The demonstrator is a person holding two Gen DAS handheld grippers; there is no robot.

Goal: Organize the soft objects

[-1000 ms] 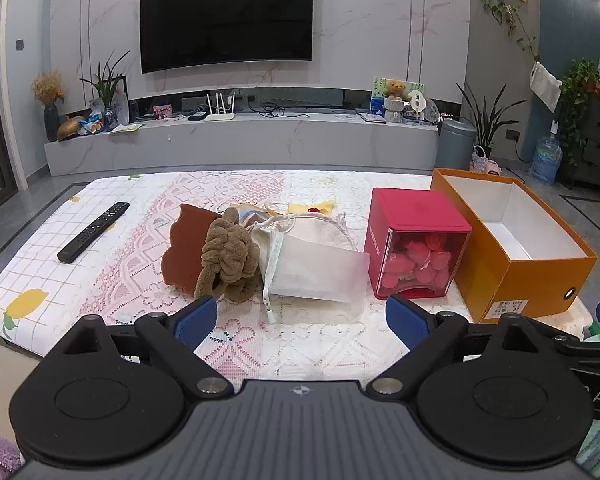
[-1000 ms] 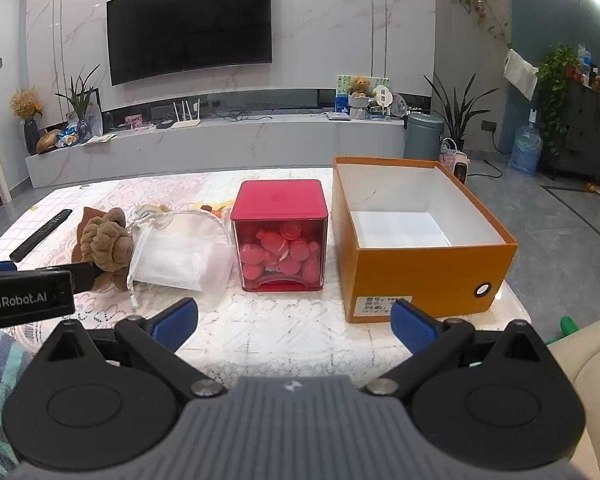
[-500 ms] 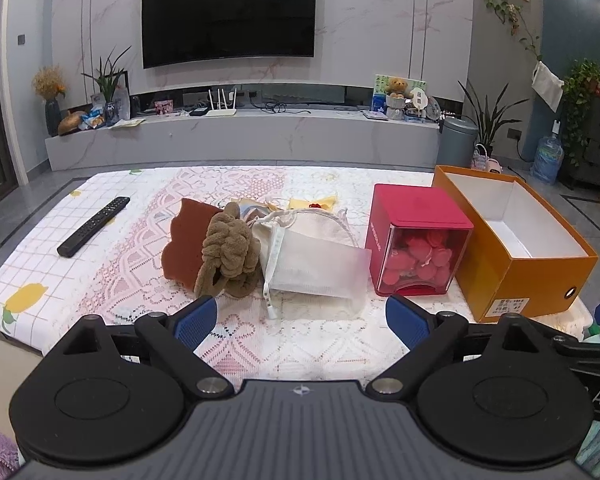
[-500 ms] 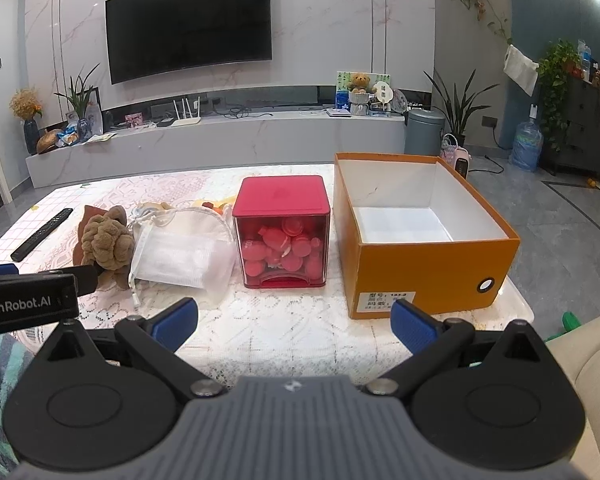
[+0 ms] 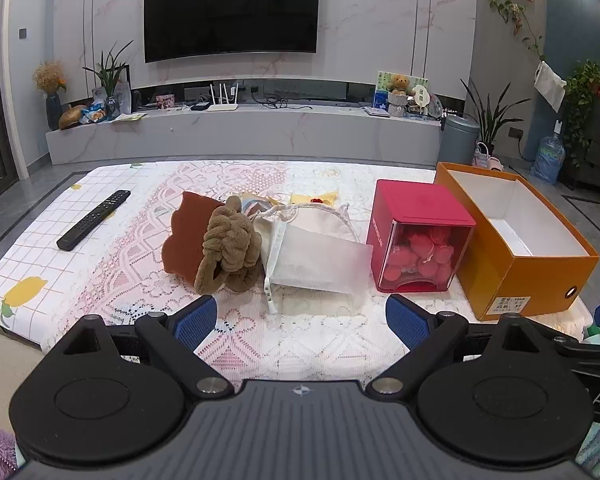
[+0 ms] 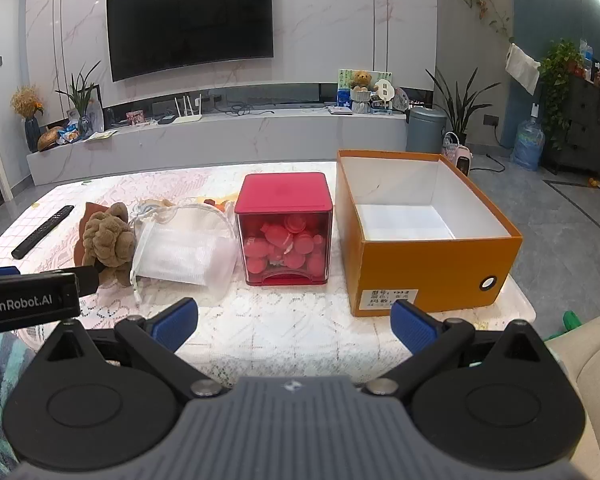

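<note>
Two tools, left tool and right tool, spread and empty. My brown plush toy lies mid-worktop beside the mesh pouch: light, squashy; I judge its bulk the best hold.

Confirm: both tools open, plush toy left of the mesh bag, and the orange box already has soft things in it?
Not quite. The orange box is empty, as the right wrist view shows. Both tools, left and right, are open, and the plush toy is left of the mesh bag.

Fuzzy plush toy, translucent mesh pouch, matt cardboard box
</note>
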